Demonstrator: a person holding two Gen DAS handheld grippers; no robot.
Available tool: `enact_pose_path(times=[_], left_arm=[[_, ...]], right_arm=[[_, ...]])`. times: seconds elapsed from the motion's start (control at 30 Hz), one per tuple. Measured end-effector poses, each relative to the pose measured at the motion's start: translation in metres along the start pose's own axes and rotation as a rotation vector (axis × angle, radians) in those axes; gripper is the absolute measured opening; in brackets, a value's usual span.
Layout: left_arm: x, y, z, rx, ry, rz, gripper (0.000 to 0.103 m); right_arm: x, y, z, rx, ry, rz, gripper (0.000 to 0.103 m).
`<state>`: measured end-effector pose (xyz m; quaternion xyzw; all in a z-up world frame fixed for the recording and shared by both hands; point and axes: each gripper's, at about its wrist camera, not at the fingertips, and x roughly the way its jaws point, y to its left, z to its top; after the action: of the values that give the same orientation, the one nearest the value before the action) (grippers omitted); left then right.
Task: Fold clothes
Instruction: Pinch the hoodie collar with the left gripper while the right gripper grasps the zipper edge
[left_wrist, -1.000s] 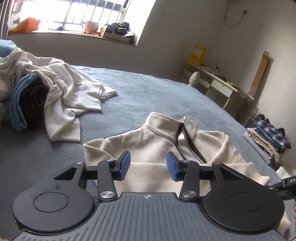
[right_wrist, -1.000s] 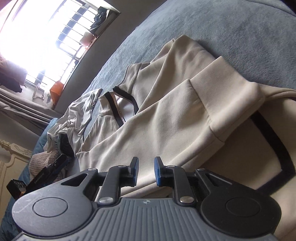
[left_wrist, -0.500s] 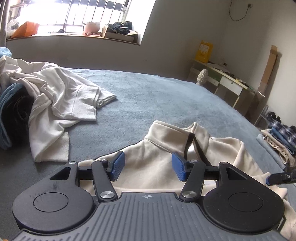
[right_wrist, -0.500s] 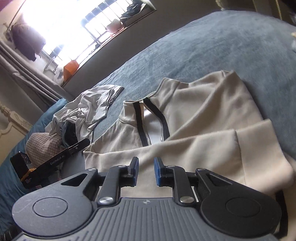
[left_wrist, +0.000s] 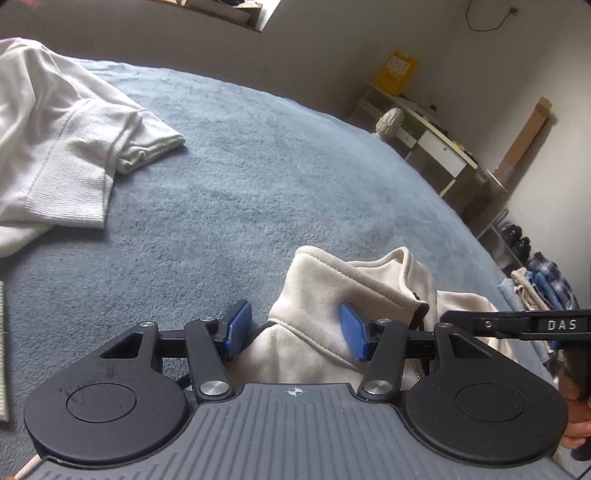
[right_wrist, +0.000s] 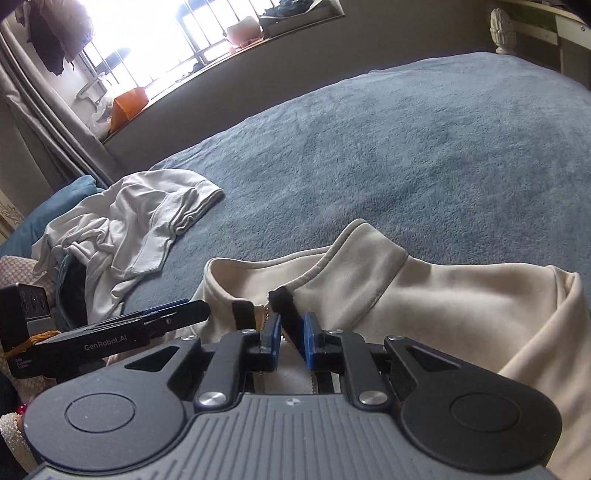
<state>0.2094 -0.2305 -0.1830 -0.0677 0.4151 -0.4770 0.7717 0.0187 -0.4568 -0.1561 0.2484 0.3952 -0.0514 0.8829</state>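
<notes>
Left gripper (left_wrist: 293, 334), half open around the collar (left_wrist: 332, 291), and right gripper (right_wrist: 290, 341), closing on the zip placket (right_wrist: 286, 310), address the cream pullover (right_wrist: 461, 295) on the bed (right_wrist: 369, 155), presumably to fold it.

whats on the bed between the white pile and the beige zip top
Nothing: in the right wrist view, only bare blue blanket lies between the white pile and the beige zip top.
</notes>
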Motion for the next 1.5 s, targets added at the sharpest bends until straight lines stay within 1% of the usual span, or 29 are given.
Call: enact_pose_path(times=[0.13, 0.2, 0.23, 0.27, 0.3, 0.33, 0.37, 0.4, 0.47, 0.57, 0.67, 0.73, 0.8, 0.87, 0.97, 1.07, 1.13, 1.2, 1.23, 1.27, 1.3, 1.37, 1.43, 1.5], left_arm=[[0.010, 0.009, 0.003, -0.044, 0.021, -0.073, 0.047], [0.013, 0.011, 0.003, -0.053, 0.025, -0.088, 0.044], [0.013, 0.010, 0.003, -0.053, 0.017, -0.082, 0.040], [0.011, 0.009, 0.002, -0.053, 0.007, -0.074, 0.030], [0.009, 0.006, 0.002, -0.048, -0.012, -0.055, 0.024], [0.005, 0.002, 0.001, -0.038, -0.036, -0.041, 0.019], [-0.001, -0.004, 0.000, -0.018, -0.068, -0.037, 0.017], [-0.007, -0.013, -0.003, 0.018, -0.103, -0.036, 0.016], [-0.021, -0.035, -0.007, 0.129, -0.166, -0.037, 0.014], [-0.043, -0.077, -0.025, 0.369, -0.247, -0.040, 0.013], [-0.054, -0.108, -0.051, 0.594, -0.264, -0.036, 0.013], [-0.062, -0.121, -0.070, 0.730, -0.265, -0.034, 0.012], [-0.067, -0.128, -0.086, 0.830, -0.263, -0.027, 0.012], [-0.072, -0.130, -0.099, 0.897, -0.264, -0.013, 0.012], [-0.079, -0.127, -0.111, 0.946, -0.266, -0.002, 0.012], [-0.084, -0.126, -0.123, 0.995, -0.263, 0.008, 0.012], [-0.086, -0.126, -0.131, 1.024, -0.257, 0.014, 0.012], [-0.088, -0.126, -0.137, 1.041, -0.251, 0.019, 0.012], [-0.089, -0.126, -0.139, 1.047, -0.250, 0.023, 0.012], [-0.089, -0.127, -0.142, 1.053, -0.247, 0.026, 0.012], [-0.090, -0.127, -0.144, 1.059, -0.245, 0.030, 0.012], [-0.091, -0.127, -0.149, 1.060, -0.234, 0.035, 0.012], [-0.093, -0.126, -0.153, 1.059, -0.216, 0.044, 0.012], [-0.096, -0.125, -0.157, 1.050, -0.194, 0.057, 0.015]], right_arm=[[0.028, -0.014, 0.004, 0.046, 0.049, 0.005, 0.010], [0.038, -0.022, 0.003, 0.091, 0.064, 0.020, 0.010], [0.041, -0.026, 0.002, 0.113, 0.068, 0.032, 0.009], [0.042, -0.030, 0.001, 0.134, 0.067, 0.044, 0.008], [0.042, -0.033, 0.001, 0.150, 0.066, 0.054, 0.008], [0.041, -0.034, 0.001, 0.157, 0.067, 0.060, 0.008], [0.040, -0.035, 0.001, 0.155, 0.068, 0.063, 0.007], [0.039, -0.034, 0.001, 0.148, 0.068, 0.065, 0.008], [0.038, -0.033, 0.001, 0.136, 0.067, 0.067, 0.008], [0.035, -0.032, 0.002, 0.122, 0.060, 0.073, 0.008], [0.029, -0.032, 0.002, 0.124, 0.043, 0.086, 0.008], [0.022, -0.034, 0.003, 0.128, 0.033, 0.093, 0.009], [0.011, -0.035, 0.004, 0.131, 0.031, 0.104, 0.010], [-0.004, -0.035, 0.006, 0.126, 0.031, 0.111, 0.010], [-0.036, -0.031, 0.008, 0.110, 0.013, 0.151, 0.010], [-0.072, -0.023, 0.014, 0.079, -0.048, 0.191, 0.011], [-0.092, -0.016, 0.024, 0.050, -0.115, 0.189, 0.012], [-0.101, -0.011, 0.033, 0.029, -0.167, 0.163, 0.020], [-0.100, -0.011, 0.037, 0.033, -0.174, 0.137, 0.026], [-0.098, -0.011, 0.041, 0.037, -0.182, 0.112, 0.027], [-0.095, -0.013, 0.043, 0.046, -0.178, 0.094, 0.027], [-0.084, -0.019, 0.039, 0.073, -0.126, 0.065, 0.027], [-0.078, -0.023, 0.022, 0.081, -0.071, 0.052, 0.027], [-0.075, -0.027, 0.003, 0.082, -0.023, 0.043, 0.027]])
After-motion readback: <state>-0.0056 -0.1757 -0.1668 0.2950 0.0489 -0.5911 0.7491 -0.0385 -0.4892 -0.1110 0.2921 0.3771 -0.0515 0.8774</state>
